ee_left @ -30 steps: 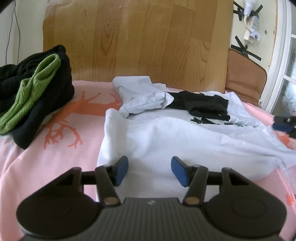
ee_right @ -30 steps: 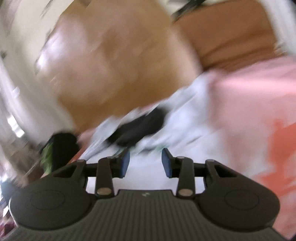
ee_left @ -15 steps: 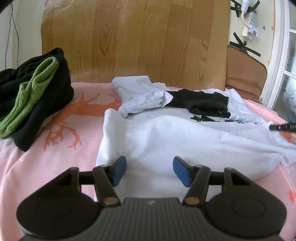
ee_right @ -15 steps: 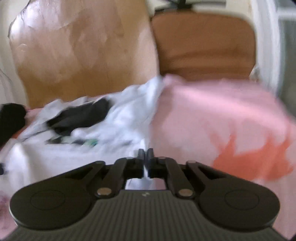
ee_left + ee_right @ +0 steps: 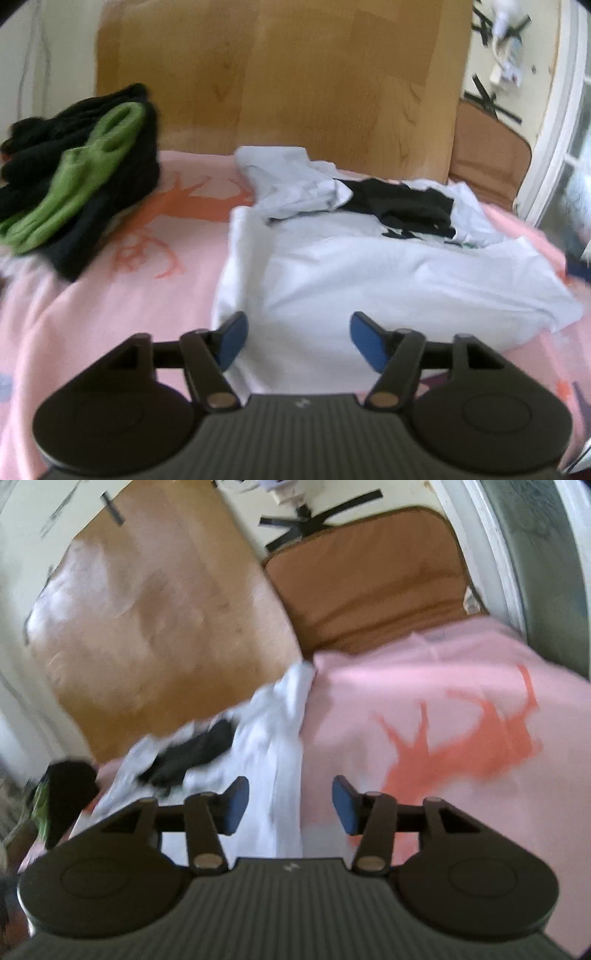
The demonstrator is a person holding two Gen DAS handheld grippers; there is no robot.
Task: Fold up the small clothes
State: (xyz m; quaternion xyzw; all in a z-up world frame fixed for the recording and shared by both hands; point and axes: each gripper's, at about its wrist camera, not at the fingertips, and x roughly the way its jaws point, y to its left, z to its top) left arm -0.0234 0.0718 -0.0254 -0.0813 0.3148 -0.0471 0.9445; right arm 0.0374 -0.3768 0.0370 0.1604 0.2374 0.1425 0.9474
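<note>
I see the white shirt (image 5: 369,269) spread across the middle of the pink bed (image 5: 110,295). My left gripper (image 5: 297,341) and right gripper (image 5: 290,805) are both opening, pinching nothing, over its near edge.

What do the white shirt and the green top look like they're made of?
White shirt: looks like thin, matte cotton jersey; it lies flat with soft, shallow creases. Green top: looks like a thicker ribbed knit, matte; it bunches in rounded, bulky folds. Blur hides the weave on both, so this is a guess.
</note>
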